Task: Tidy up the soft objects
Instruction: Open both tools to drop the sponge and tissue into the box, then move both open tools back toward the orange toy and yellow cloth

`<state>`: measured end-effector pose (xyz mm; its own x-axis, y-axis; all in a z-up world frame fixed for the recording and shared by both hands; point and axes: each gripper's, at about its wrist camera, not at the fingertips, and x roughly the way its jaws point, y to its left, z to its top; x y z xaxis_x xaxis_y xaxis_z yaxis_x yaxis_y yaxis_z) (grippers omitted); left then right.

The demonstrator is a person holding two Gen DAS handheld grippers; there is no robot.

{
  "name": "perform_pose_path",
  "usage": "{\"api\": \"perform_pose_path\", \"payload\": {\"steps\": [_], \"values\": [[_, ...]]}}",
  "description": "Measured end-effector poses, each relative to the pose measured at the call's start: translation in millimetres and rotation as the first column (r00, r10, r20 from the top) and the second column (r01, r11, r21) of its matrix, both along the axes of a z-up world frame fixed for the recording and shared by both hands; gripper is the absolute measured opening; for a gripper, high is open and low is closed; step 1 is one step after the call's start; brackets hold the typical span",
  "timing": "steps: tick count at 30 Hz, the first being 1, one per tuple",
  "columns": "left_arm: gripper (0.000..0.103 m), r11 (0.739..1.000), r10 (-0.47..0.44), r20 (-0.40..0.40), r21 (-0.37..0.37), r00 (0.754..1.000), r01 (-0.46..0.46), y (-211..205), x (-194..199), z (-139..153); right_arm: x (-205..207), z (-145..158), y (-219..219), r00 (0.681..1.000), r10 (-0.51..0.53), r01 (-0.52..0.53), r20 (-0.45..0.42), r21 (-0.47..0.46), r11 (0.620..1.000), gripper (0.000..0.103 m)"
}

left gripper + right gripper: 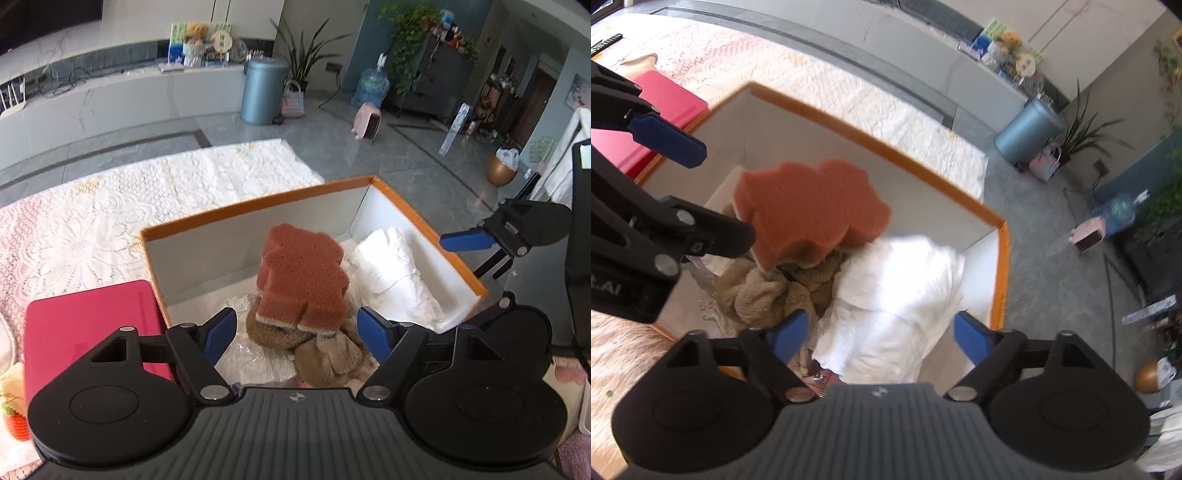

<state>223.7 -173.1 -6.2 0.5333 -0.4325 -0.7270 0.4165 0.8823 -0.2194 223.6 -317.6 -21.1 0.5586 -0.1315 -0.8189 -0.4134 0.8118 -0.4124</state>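
Orange-rimmed box (424, 221) on a lace cloth (110, 206), red case (92, 325) just beside it. Inside: rust sponge (301, 277) lying tilted atop a brown plush heap (325, 350), white folded cloth (395, 280) alongside. Left gripper (297, 332) spread wide over the sponge, gripping nothing. Right gripper (879, 332) likewise wide apart, empty, above the white cloth.
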Motion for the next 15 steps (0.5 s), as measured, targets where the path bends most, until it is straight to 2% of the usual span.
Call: {"api": "perform_pose_path", "payload": {"steps": [3,7,11,15], "values": [[0.087,1.0,0.001,0.046,-0.015,0.999,0.0,12,-15,10,-16,13,7,0.999,0.002,-0.001,0.04,-0.001,1.0,0.088],[0.087,0.999,-0.003,0.111,-0.039,0.994,0.008,31,-37,21,-38,27,19,0.994,-0.037,0.032,0.099,0.053,0.998,0.089],[0.087,0.999,0.017,0.174,-0.045,0.985,-0.01,55,-62,26,-64,35,34,0.98,-0.11,0.082,0.166,0.167,0.983,0.089],[0.086,0.997,0.065,0.199,-0.045,0.978,-0.058,84,-84,24,-94,36,53,0.961,-0.188,0.112,0.201,0.338,0.934,0.089]]}}
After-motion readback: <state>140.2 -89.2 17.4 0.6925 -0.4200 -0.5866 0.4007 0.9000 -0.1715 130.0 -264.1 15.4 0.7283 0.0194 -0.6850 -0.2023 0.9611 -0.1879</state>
